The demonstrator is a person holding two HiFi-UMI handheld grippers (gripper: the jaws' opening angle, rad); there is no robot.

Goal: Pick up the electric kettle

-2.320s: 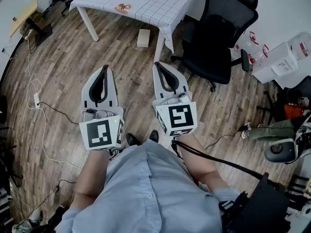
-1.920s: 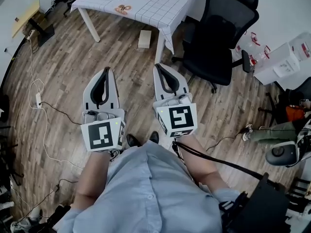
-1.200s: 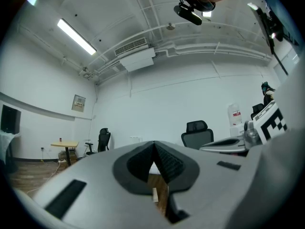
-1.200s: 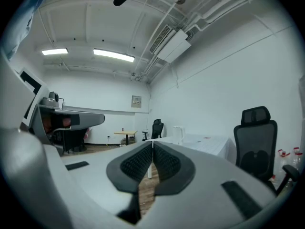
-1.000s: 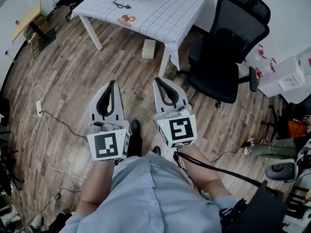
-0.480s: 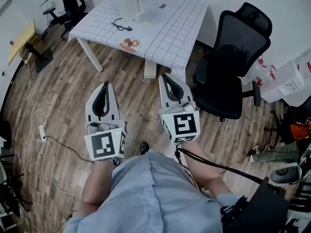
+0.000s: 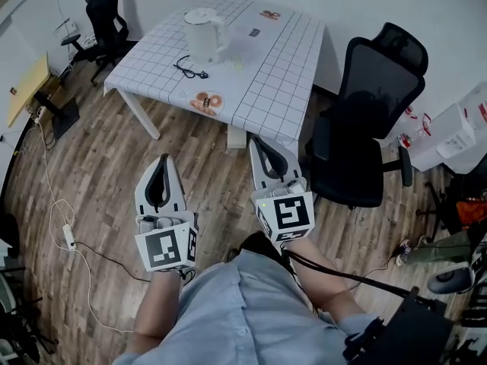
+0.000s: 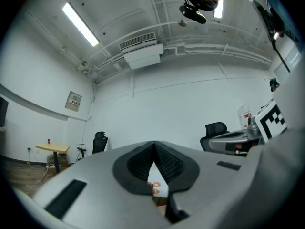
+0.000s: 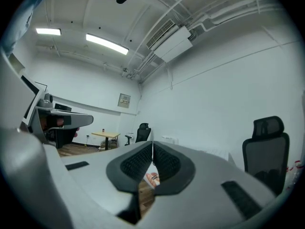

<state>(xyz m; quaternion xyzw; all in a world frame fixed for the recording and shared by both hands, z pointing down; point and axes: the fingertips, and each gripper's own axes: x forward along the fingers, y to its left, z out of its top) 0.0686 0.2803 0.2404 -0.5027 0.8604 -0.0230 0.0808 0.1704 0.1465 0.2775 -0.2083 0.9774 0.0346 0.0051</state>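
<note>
At the left, the left gripper [image 7: 163, 161] was held out over the floor [image 7: 99, 166], short of the counter [image 7: 285, 67]. Its fingers [image 8: 138, 162] were seen pressed together at the tips, with nothing between them. The kettle [image 7: 204, 35] was found upright on the far part of the counter, well apart from both grippers. A dark looped thing [image 7: 190, 69], a cord or glasses, lay just beside its base, and an orange patch [image 7: 206, 102] lay nearer the front edge. Further right, the right gripper [image 7: 259, 140] was held near the counter's front corner, its fingers [image 9: 135, 167] likewise shut tight on nothing. A black chair [image 7: 365, 120] stood right of the counter.

The step in hand was judged to be the approach; no grasp had been begun. To be done well, the counter would have to be closed on until the kettle was within easy reach, and the fingers of the chosen gripper spread before arrival rather than at the kettle. The handle appeared to face right, so the right gripper was judged the better placed. The handle should be pinched high and squarely, so that the kettle would hang upright when lifted. The dark looped thing should be kept clear of the fingers, and the chair should not be brushed.
</note>
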